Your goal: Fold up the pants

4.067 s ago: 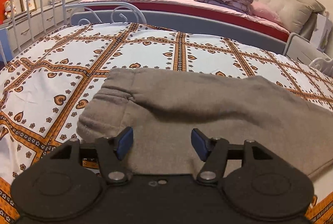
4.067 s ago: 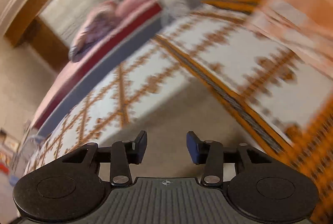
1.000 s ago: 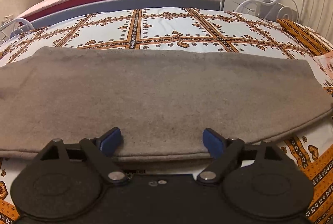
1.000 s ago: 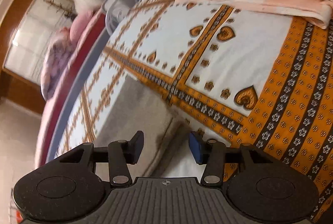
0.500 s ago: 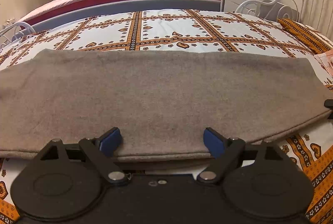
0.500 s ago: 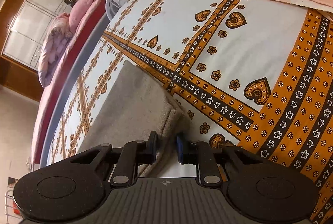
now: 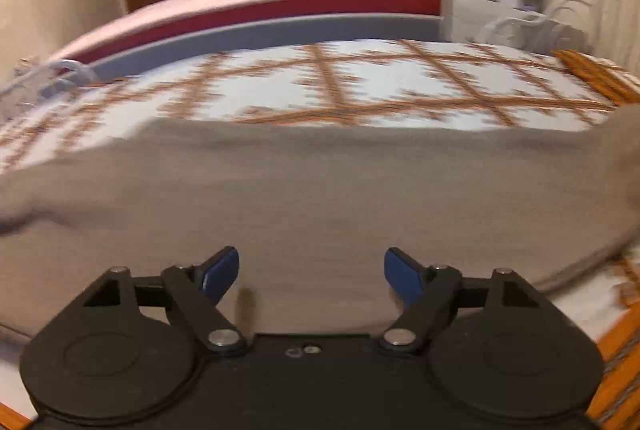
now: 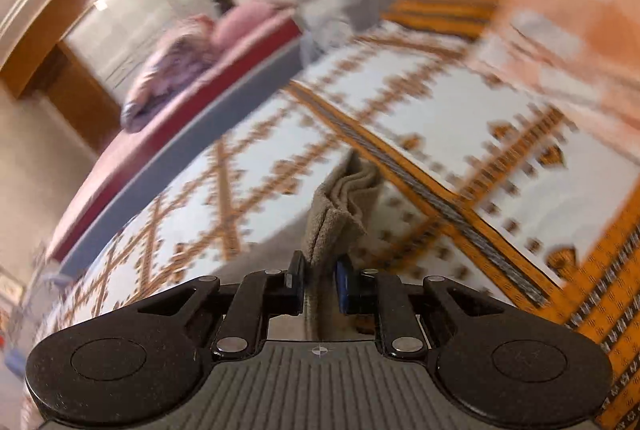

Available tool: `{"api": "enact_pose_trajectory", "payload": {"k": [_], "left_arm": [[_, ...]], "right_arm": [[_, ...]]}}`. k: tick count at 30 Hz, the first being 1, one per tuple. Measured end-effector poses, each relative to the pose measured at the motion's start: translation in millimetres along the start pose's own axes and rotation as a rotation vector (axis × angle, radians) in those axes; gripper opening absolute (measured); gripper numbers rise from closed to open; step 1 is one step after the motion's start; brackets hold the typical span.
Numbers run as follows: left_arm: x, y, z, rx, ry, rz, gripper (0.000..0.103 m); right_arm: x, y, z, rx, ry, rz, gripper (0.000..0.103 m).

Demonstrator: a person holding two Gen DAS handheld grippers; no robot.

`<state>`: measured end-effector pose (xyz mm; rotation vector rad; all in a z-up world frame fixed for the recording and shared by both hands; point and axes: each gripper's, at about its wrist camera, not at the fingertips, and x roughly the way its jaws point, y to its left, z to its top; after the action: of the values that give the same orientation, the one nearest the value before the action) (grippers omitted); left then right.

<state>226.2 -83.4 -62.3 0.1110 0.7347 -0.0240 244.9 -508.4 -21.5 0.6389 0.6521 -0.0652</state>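
Right tool (image 8: 321, 280) has the pants (image 8: 338, 208) by one end: a bunched, layered edge of the grey-brown cloth sits squarely between its pads, the jaws narrow and closing on it, the fabric pinched. From that grip the cloth runs straight away from the tool, up the middle of the right view, and the stacked folds show at its far tip. The bed (image 8: 420, 102) with its orange-and-white pattern lies beneath and to both sides, and a peach checked cloth (image 8: 568, 30) sits well off toward the upper right.

Over to the left tool (image 7: 312, 270): jaws wide and closing a little, the blue pads (image 7: 218, 268) well apart. The pants (image 7: 320, 198) are spread right in front of it and under it, the near hem passing between the fingers, though the blur makes it hard to say whether either pad touches the cloth. No pinch here.

In the left view the long axis of the pants runs left to right across the bed (image 7: 360, 86), a broad flat band lying crosswise to the tool. Its right end lifts off the bed at the edge of the frame, the left end trails low toward the other side. Beyond the pants the patterned cover is bare up to the far edge, and a second bed (image 7: 280, 10) with pink bedding stands behind.
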Motion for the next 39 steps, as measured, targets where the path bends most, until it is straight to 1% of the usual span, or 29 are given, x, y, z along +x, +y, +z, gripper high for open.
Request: {"api": "enact_pose_trajectory", "payload": {"k": [3,6,7,8,9,12,15,18,21,24,25,27,29,31,32,34,37,38,39], "left_arm": [[-3.9,76.9,4.4,-0.016,-0.001,0.095,0.075],[-14.9,160.8,6.1,-0.076,0.002,0.171,0.083],[-19.9,186.8,7.3,-0.099,0.003,0.183,0.088],[-25.2,208.4,6.2,-0.125,0.001,0.199,0.092],[-31.4,231.4,4.1,-0.162,-0.007,0.211,0.093],[-44.0,272.0,-2.3,-0.246,-0.031,0.214,0.095],[-47.7,292.4,-10.2,-0.308,-0.035,0.207,0.096],[-53.5,304.1,-13.1,-0.358,-0.045,0.186,0.096],[-57.5,313.5,-17.8,-0.367,-0.050,0.178,0.096],[-54.2,326.0,-24.9,-0.382,-0.032,0.181,0.096],[-53.0,330.3,-27.0,-0.393,-0.026,0.184,0.096],[-54.2,338.8,-30.8,-0.432,-0.022,0.183,0.096],[-54.7,345.8,-34.4,-0.468,-0.018,0.177,0.096],[-55.4,351.0,-37.4,-0.495,-0.014,0.171,0.096],[-55.6,352.7,-38.3,-0.501,-0.013,0.173,0.096],[-56.5,355.2,-39.1,-0.506,-0.017,0.181,0.096],[-57.2,357.6,-39.4,-0.523,-0.022,0.183,0.096],[-56.6,357.7,-39.4,-0.528,-0.021,0.180,0.096],[-56.1,357.3,-39.2,-0.532,-0.018,0.175,0.096]], "right_arm": [[-0.3,36.9,-4.3,-0.070,-0.017,0.040,0.016],[4.6,72.3,-10.0,-0.128,-0.019,0.081,0.016],[7.3,84.2,-13.6,-0.148,-0.020,0.090,0.016],[11.2,95.0,-17.1,-0.171,-0.018,0.098,0.016],[14.9,105.7,-20.8,-0.191,-0.012,0.110,0.016],[26.4,137.5,-35.3,-0.259,0.002,0.142,0.016],[39.7,172.4,-57.9,-0.319,0.031,0.199,0.016],[54.1,214.6,-90.7,-0.379,0.078,0.267,0.016],[71.5,257.4,-129.9,-0.439,0.141,0.344,0.016],[85.7,290.6,-171.2,-0.494,0.202,0.420,0.016],[89.4,300.6,-189.9,-0.523,0.226,0.440,0.016],[97.7,310.5,-221.9,-0.567,0.282,0.452,0.016],[103.3,314.1,-249.6,-0.634,0.311,0.427,0.016],[106.0,310.9,-260.7,-0.664,0.300,0.419,0.016],[105.5,310.9,-260.3,-0.676,0.288,0.423,0.016],[100.4,310.4,-252.8,-0.659,0.252,0.435,0.016],[78.7,311.9,-238.2,-0.634,0.155,0.475,0.016],[75.2,312.7,-236.7,-0.636,0.145,0.488,0.016],[73.9,315.5,-238.7,-0.658,0.161,0.496,0.016]]}}
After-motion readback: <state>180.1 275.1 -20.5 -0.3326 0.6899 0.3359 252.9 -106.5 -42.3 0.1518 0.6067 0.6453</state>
